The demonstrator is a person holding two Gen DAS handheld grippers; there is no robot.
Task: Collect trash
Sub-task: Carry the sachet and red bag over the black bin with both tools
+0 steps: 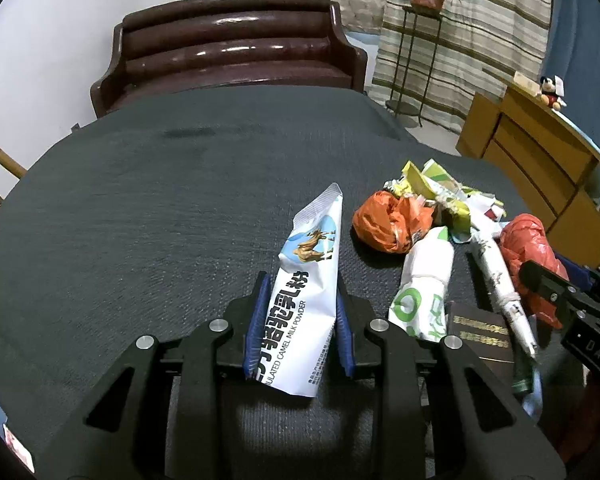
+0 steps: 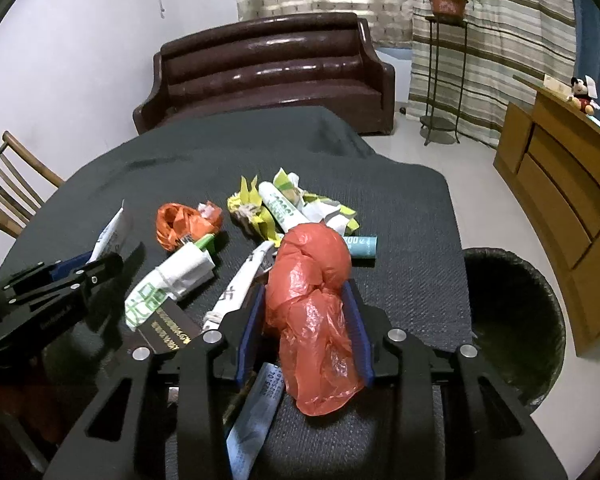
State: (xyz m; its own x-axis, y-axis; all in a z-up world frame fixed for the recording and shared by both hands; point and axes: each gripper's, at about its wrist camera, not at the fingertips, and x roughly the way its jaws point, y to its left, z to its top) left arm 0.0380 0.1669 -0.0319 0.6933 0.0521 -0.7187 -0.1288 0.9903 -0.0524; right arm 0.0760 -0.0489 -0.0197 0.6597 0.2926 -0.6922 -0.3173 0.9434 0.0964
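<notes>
Trash lies heaped on the dark cloth-covered surface [image 2: 400, 208], gathered toward its right side, probably because the bin with a black liner [image 2: 512, 320] stands on the floor just past that edge. A red plastic bag [image 2: 312, 300] sits between the blue pads of the right hand-held gripper [image 2: 306, 332], which press in on its crumpled middle; a soft bag gives no firm edge, so squeezing the bulk is the sensible hold. The left hand-held gripper [image 1: 298, 320] is clamped on a white camel milk powder sachet [image 1: 304, 288], taken low on its flat body so the sealed top sticks forward and clear of the pile. Both pieces seem picked from the near edge of the heap, where the jaws reach without disturbing the rest. Left on the cloth are an orange plastic bag [image 1: 388, 224], a white and green wrapper [image 1: 424, 284], torn yellow packaging [image 1: 432, 184] and a dark booklet with gold lettering [image 1: 480, 332]. Behind stands a brown leather sofa [image 2: 268, 76].
</notes>
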